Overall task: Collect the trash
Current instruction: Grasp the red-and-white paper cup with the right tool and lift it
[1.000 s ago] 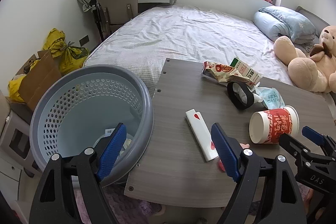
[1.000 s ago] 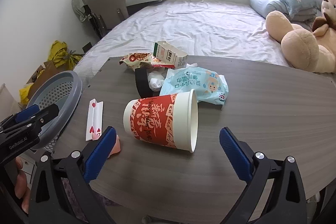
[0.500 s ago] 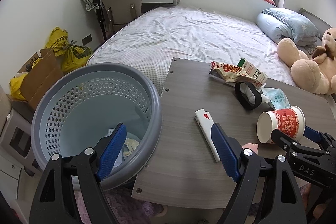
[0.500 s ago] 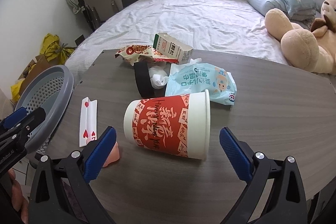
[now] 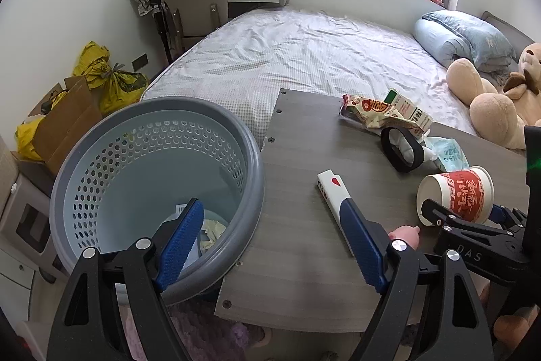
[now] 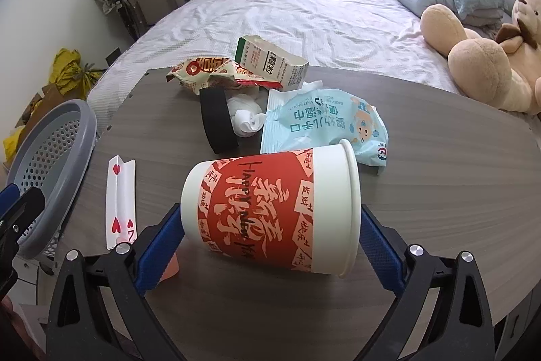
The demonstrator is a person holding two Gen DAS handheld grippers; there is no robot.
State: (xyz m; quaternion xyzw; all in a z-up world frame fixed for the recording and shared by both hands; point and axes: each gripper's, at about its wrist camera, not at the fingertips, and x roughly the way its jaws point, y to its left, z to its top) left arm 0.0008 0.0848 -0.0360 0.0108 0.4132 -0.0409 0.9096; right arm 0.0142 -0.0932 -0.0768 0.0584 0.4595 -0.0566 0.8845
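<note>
Now: grabbing the paper cup (image 6: 270,208).
My right gripper (image 6: 267,242) jaws closing around it, not pinching yet; left gripper (image 5: 270,242) spread, empty. Next: squeeze, carry to basket (image 5: 243,141) left of cup.

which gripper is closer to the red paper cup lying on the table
Right. The right gripper straddles the red paper cup, its jaws closing around it. The left gripper hangs open beside the basket, apart from the cup.

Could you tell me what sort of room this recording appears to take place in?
Most likely a bedroom in a home: a large made bed fills the middle, with a pillow and a teddy bear on it.
</note>
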